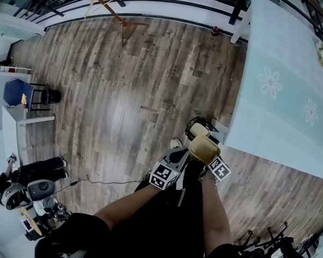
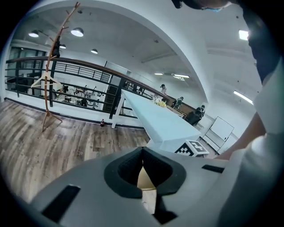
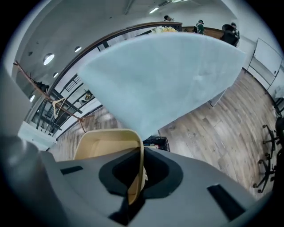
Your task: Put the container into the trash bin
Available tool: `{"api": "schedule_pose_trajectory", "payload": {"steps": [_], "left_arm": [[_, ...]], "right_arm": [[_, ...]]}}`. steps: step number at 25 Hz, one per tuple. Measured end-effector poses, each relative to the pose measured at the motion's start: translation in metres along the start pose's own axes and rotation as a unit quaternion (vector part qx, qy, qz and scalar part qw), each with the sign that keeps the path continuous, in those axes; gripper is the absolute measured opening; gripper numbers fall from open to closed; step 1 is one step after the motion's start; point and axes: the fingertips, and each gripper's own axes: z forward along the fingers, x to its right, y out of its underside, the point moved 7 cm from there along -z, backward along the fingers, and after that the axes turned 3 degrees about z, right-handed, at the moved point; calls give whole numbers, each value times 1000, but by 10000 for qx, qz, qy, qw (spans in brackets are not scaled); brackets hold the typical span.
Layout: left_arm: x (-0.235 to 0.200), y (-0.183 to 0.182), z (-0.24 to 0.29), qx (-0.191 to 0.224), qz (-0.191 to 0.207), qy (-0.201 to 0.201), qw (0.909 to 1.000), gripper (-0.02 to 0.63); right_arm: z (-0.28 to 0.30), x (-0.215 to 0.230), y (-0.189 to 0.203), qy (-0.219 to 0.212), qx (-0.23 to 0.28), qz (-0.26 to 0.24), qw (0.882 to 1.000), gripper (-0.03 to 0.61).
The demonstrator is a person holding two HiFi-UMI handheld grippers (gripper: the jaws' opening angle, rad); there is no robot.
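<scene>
- Person's forearms [image 1: 208, 217], foreground: both reach forward and down, one handheld tool in each hand.
- Left gripper [image 1: 185, 154] [image 2: 142, 153]: the jaw tips are pressed together and nothing extends beyond them. A tan sliver shows in the hollow behind the tips; it is probably the container seen through the gap, though this view does not settle it.
- Right gripper [image 1: 207, 158] [image 3: 140, 168]: the jaws are closed, pinching one thin side wall of the container, which passes edge-on between the pads.
- Container [image 1: 204, 147] [image 3: 106, 144]: a tan, open, shallow box with rounded corners, held clear of the floor at the right gripper's tip (marker cube just behind it). In the head view it lies just on the near side of the trash bin, not inside it.
- Trash bin [image 1: 192, 126] [image 3: 156, 142]: dark-rimmed, standing on the floor beside the table's near corner, directly past the container.
- Table [image 1: 279, 93] [image 2: 159, 122] [image 3: 164, 75]: long, covered by a pale blue cloth with flower prints.
- Floor [image 1: 125, 98]: grey-brown wood planks.
- Coat stand [image 1: 115, 13] [image 2: 51, 75]: wooden, upright near the far railing [image 2: 84, 68].
</scene>
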Motion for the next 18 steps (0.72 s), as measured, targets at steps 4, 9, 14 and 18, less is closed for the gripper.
{"api": "schedule_pose_trajectory", "payload": {"steps": [4,9,14,18], "left_arm": [[12,34,14,-249,-53,169,9995,14],[26,60,15,-462,-219,280,9983,14],[29,67,5,-287,-362,327,9984,14],[34,66,5,-155,-621,290,9975,14]], "right_arm": [[36,9,16,53,-4,1,10000,40],[69,14,19,-15,43,411,9991,40],[93,17,19,-41,-38,299,9995,91],[94,21,25,-76,-154,78,9998,92]]}}
